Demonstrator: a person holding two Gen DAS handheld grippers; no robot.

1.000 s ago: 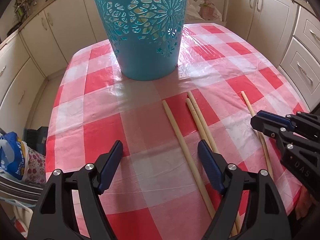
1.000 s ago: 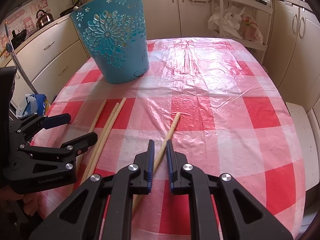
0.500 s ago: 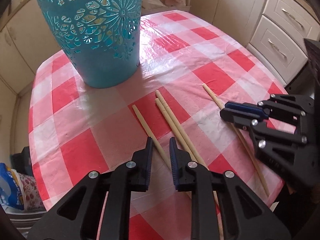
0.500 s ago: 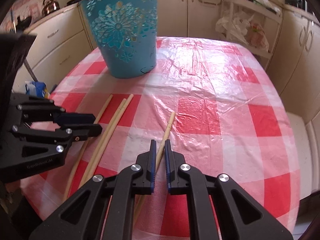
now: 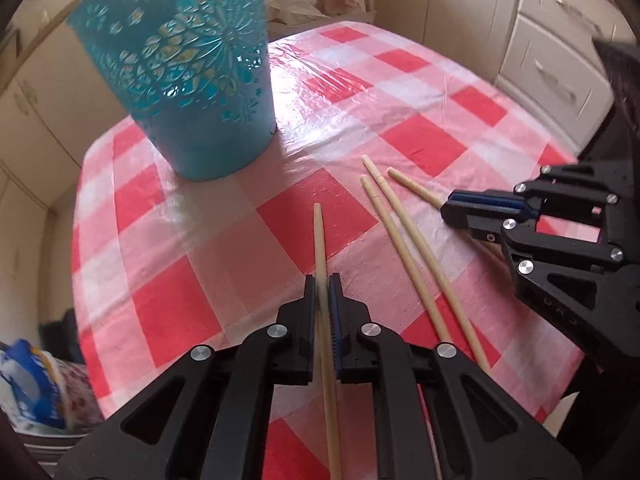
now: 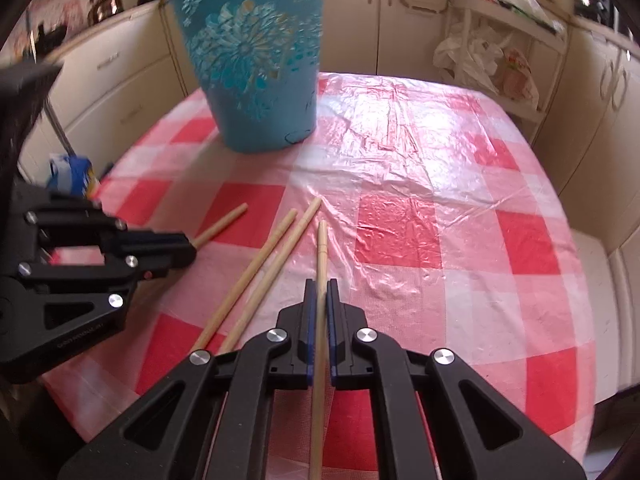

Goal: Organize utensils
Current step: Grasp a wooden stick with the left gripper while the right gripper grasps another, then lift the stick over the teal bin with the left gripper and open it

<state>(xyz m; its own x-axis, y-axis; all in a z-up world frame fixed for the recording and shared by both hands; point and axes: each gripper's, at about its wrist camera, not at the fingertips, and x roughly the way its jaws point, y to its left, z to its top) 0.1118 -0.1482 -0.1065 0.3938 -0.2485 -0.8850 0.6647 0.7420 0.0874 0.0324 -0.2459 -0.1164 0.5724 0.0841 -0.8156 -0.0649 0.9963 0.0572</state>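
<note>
Both grippers are pinched shut on chopsticks: the left gripper (image 5: 323, 285) clamps one chopstick (image 5: 319, 236) pointing to 12 o'clock, and the right gripper (image 6: 319, 289) clamps another chopstick (image 6: 322, 252) likewise. Two loose chopsticks (image 5: 404, 240) lie on the checked tablecloth (image 5: 420, 144) between them. At 11 o'clock stands the blue basket (image 5: 200, 80). Only the right wrist view shows a kettle (image 6: 102, 6) at 10 o'clock on the counter.

The chopsticks (image 5: 404, 236) looked like pale, matt bare wood. The teal basket (image 5: 192, 80) was smooth cut-out plastic. The tabletop (image 6: 420, 184) wore a glossy, wrinkly plastic sheet over checked cloth. Both grippers' fingers (image 6: 336, 320) were matt black plastic with shiny metal screws.
</note>
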